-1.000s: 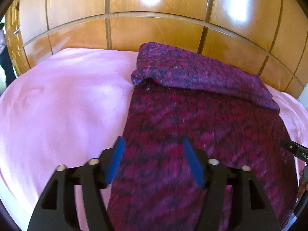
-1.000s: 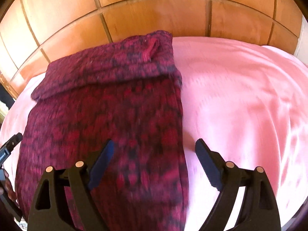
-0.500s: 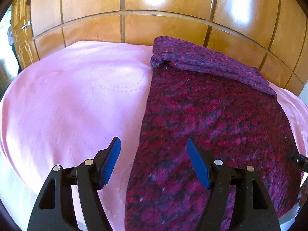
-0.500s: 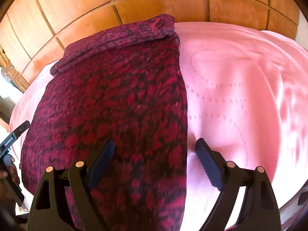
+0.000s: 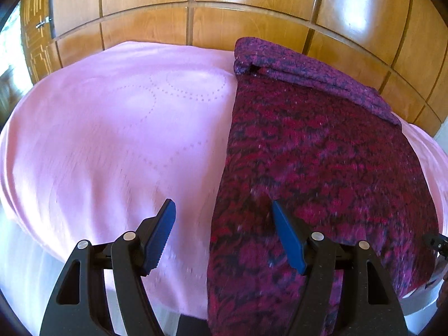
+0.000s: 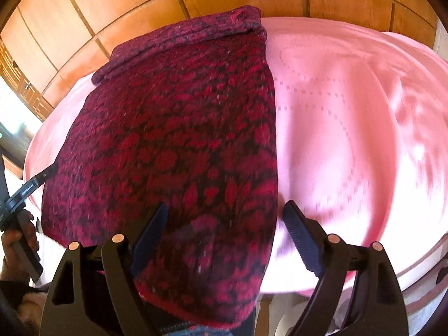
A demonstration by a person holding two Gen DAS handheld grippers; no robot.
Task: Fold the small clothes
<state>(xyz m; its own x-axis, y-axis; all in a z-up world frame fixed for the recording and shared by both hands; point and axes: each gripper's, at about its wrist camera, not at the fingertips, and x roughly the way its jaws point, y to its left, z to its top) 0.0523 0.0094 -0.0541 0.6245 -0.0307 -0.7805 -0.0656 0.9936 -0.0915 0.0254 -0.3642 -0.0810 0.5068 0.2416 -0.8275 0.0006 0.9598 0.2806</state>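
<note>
A dark red and black patterned knitted garment (image 5: 322,168) lies spread flat on a pale pink stitched cloth (image 5: 112,145) that covers the work surface. The garment's far end is folded back on itself into a thick band (image 5: 308,70) running along the edge nearest the glossy wooden panelled wall (image 5: 224,22). The near end of the garment hangs over the front edge of the covered surface in both wrist views.

The left gripper (image 5: 224,232), black with 2 blue pads, has its jaws apart and holds nothing. It sits above the garment's left edge: the right pad (image 5: 288,240) is over the knit and the left pad (image 5: 159,235) is over bare pink cloth. No contact between pads and fabric can be confirmed.

The right gripper (image 6: 224,235) likewise has its jaws wide apart and empty. Its left pad (image 6: 148,235) is over the knit, its right pad (image 6: 302,240) over the pink cloth (image 6: 350,126), so the garment's right edge (image 6: 273,168) runs between them. Contact cannot be confirmed here either.

In the right wrist view, the person's left hand (image 6: 16,240) grips a black handle at the lower left margin, just beside the garment's left edge. Both views show slight blur near the bottom.
</note>
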